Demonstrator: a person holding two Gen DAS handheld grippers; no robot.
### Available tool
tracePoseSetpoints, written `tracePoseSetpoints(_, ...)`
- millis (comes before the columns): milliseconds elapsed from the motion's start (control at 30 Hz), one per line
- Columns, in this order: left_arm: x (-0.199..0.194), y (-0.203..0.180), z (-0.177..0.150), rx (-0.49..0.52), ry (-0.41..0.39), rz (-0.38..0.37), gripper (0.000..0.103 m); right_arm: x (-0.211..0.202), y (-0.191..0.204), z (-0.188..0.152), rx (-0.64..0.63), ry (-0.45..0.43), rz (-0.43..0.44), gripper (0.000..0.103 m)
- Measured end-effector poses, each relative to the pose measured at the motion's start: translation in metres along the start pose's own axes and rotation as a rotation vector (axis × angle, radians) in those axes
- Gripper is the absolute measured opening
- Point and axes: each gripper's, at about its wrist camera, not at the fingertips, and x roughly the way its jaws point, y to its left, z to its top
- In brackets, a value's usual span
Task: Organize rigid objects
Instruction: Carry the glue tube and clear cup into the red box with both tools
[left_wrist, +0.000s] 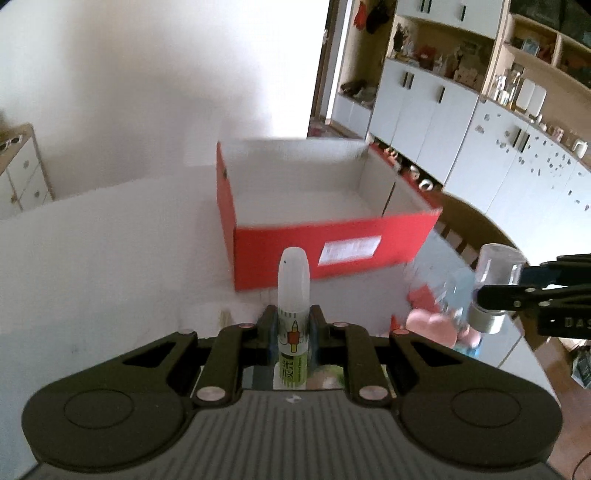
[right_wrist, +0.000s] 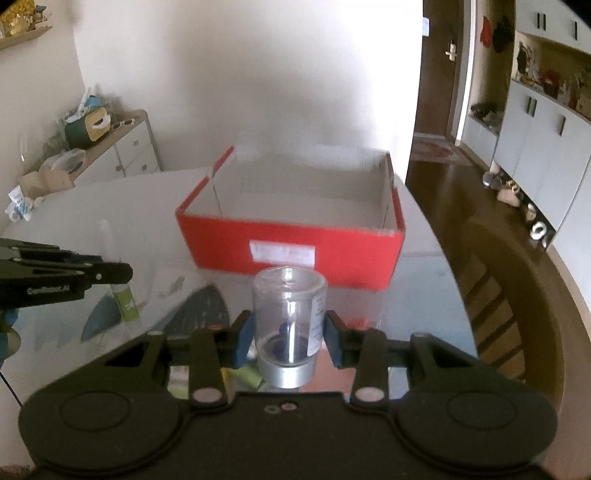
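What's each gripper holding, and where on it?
Left gripper: glue stick, gripped at its labelled body. Right gripper: clear bottle, fingers on its lower sides.

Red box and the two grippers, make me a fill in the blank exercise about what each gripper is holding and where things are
1. The left gripper is shut on a white glue bottle with a ____ label.
2. The right gripper grips a clear jar that has a ____ base.
3. The red box ahead of both grippers has its lid ____.
4. A ____ sticker sits on the box's near wall.

Missing words: green; silver; off; white
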Motion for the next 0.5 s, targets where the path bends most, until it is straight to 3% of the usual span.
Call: tracePoseSetpoints(500, 0.021, -0.020, 0.127, 0.041, -0.084, -0.003, 0.017, 0.052, -0.033, 0.089, -0.051, -0.042, -0.026, 0.040)
